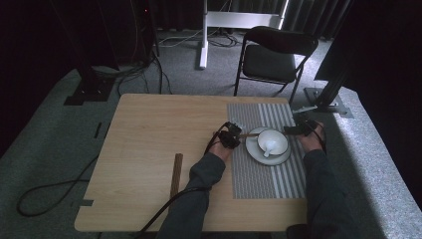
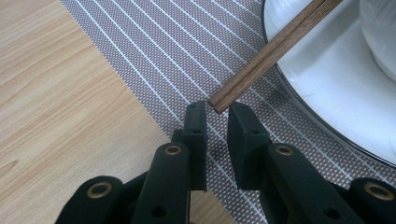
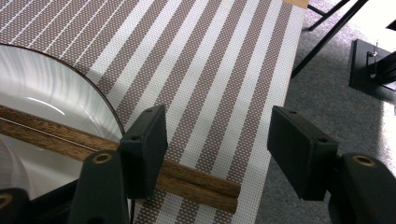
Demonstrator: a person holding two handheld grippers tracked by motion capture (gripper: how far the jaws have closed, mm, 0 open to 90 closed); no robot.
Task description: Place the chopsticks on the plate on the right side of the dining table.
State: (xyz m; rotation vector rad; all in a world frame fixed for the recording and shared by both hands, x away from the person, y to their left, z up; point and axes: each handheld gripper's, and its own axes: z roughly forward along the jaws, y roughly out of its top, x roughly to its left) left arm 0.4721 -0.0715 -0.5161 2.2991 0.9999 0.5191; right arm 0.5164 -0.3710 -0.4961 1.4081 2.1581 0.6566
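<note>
Laying the chopsticks [image 3: 196, 184] across the plate [image 2: 322, 88]: left hand-held gripper [image 2: 217, 109] is nearly closed, right hand-held gripper [image 3: 217, 140] is wide. Next, pull away gently.

The chopsticks [image 2: 271, 49] are dark brown wood with a matt, fine grain. The plate [image 2: 327, 88] looks like glossy white ceramic. The placemat [image 3: 210, 60] is a woven, rough mesh. The worktop [image 2: 51, 102] is light, smooth wood. Both claws are matt black plastic.

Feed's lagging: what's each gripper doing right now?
Left gripper: jaws slightly apart at the chopsticks' end, holding nothing.
Right gripper: wide open, empty, over the chopsticks' other end.
</note>
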